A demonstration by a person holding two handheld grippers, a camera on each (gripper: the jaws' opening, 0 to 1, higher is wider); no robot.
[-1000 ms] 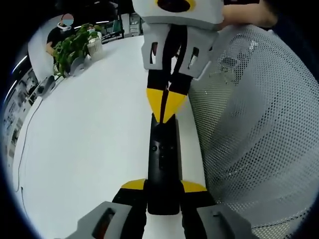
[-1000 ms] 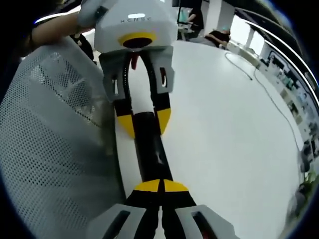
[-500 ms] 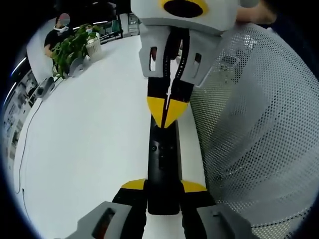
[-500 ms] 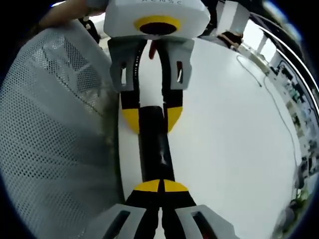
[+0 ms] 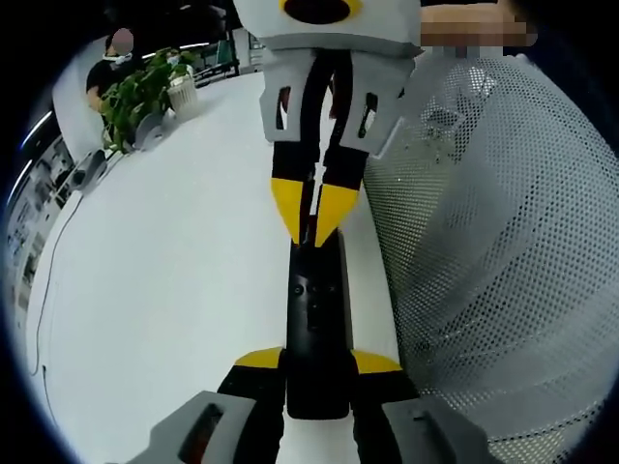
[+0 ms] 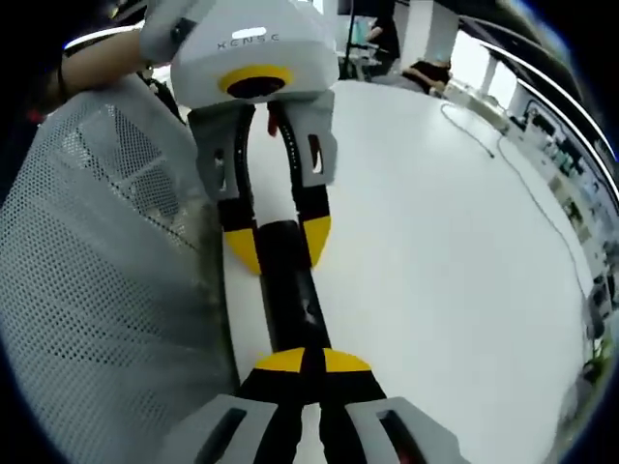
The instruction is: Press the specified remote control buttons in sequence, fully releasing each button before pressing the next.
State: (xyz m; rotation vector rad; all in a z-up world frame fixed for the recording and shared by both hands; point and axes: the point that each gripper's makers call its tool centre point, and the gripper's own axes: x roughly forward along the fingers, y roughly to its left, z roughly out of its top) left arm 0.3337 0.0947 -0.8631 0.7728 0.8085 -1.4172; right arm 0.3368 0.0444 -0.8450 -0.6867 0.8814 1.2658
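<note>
Right gripper (image 5: 314,227) is drawing slightly back up the remote (image 5: 315,319) since half a second ago, jaws nearly closed, holding nothing. Left gripper (image 5: 317,372) is clamping the remote's near end, frame centre; long axis pointing straight at the right tips.

R hand-held gripper (image 5: 316,211) tips lifted slightly, shifted along remote (image 5: 316,329)

left tongs (image 5: 318,372) clamping remote (image 5: 316,319), white table (image 5: 174,251)

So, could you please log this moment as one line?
left gripper: shut on remote control | right gripper: shut, tips at remote's far end | white table
</note>
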